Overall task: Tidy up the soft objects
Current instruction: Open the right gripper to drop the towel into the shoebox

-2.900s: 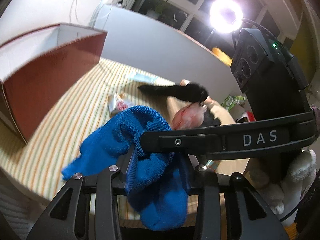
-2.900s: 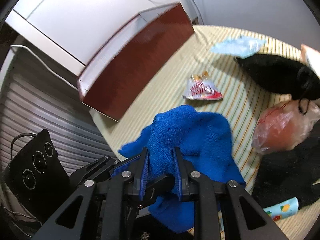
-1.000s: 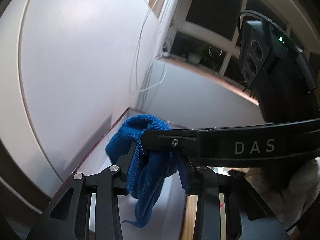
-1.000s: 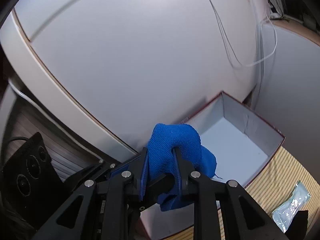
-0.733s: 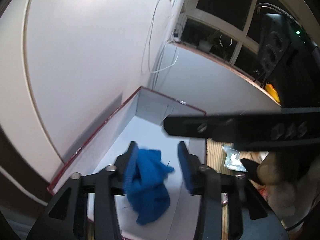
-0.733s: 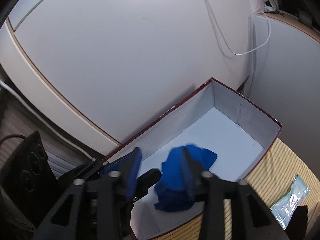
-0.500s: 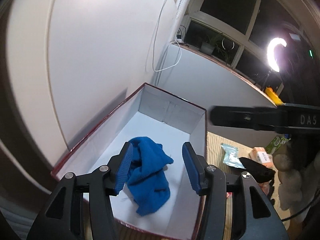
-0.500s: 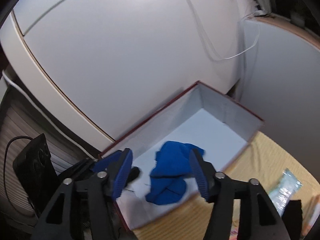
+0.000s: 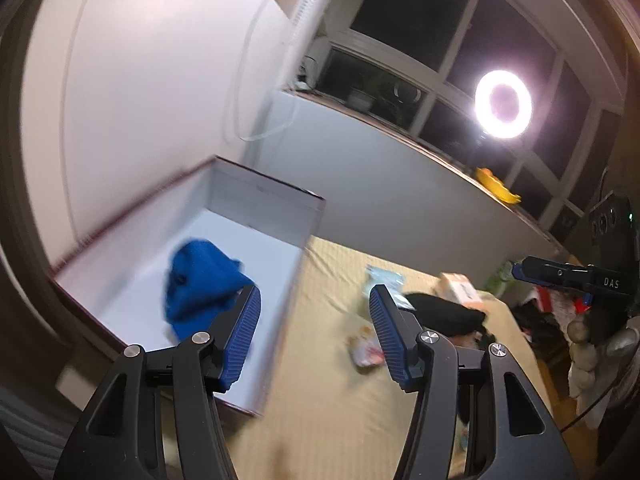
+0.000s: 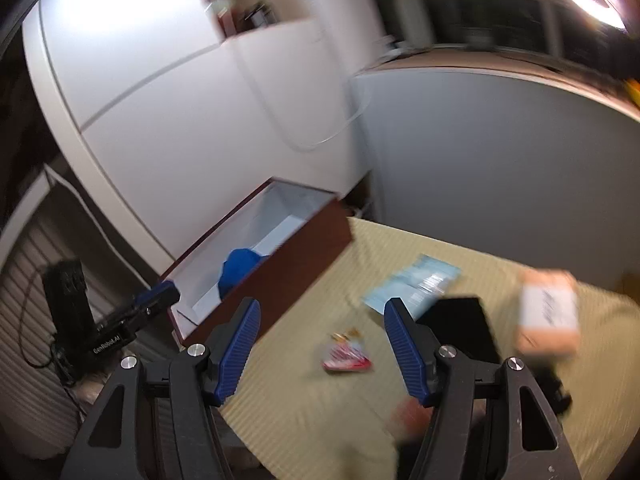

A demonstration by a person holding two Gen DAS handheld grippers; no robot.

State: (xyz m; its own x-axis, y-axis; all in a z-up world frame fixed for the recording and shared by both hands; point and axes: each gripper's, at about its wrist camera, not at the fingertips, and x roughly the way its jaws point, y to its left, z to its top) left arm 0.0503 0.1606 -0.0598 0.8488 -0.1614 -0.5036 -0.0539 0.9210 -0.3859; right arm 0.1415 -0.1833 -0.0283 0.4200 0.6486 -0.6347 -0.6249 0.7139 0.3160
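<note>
1. Left wrist view: the left gripper (image 9: pixel 314 322) has its jaws opening, two blue ribbed pads well apart, nothing between them and nothing held.
2. Readable writing here: "DAS" in white on the black bar of the right gripper (image 9: pixel 576 276), which shows far to the right of the left claw with a light glove behind it.
3. One box (image 9: pixel 256 196), dark red outside and white inside, sits ahead and to the left of the claw. It holds a single blue cloth (image 9: pixel 200 280), crumpled just beyond the left pad.
4. Ahead and right of the claw, on the striped yellow mat (image 9: pixel 320 380): one pale blue packet (image 9: pixel 382 280), one black cloth (image 9: pixel 444 314), one small red-and-white wrapper (image 9: pixel 366 350) and one pinkish carton (image 9: pixel 460 286); its print is too blurred to read. One ring light (image 9: pixel 503 104) glows high to the right.
5. Right wrist view: the right gripper (image 10: pixel 320 346) stands with its jaws apart and empty.
6. Writing: "GenRobot.AI" on the left gripper's (image 10: pixel 132 320) black arm, low to the left of the claw.
7. The box (image 10: pixel 304 256) lies ahead-left with the one blue cloth (image 10: pixel 238 266) inside.
8. Ahead and to the right: pale blue packet (image 10: pixel 416 284), black cloth (image 10: pixel 460 330), pinkish carton (image 10: pixel 548 312); the wrapper (image 10: pixel 346 356) lies between the pads, further on.
</note>
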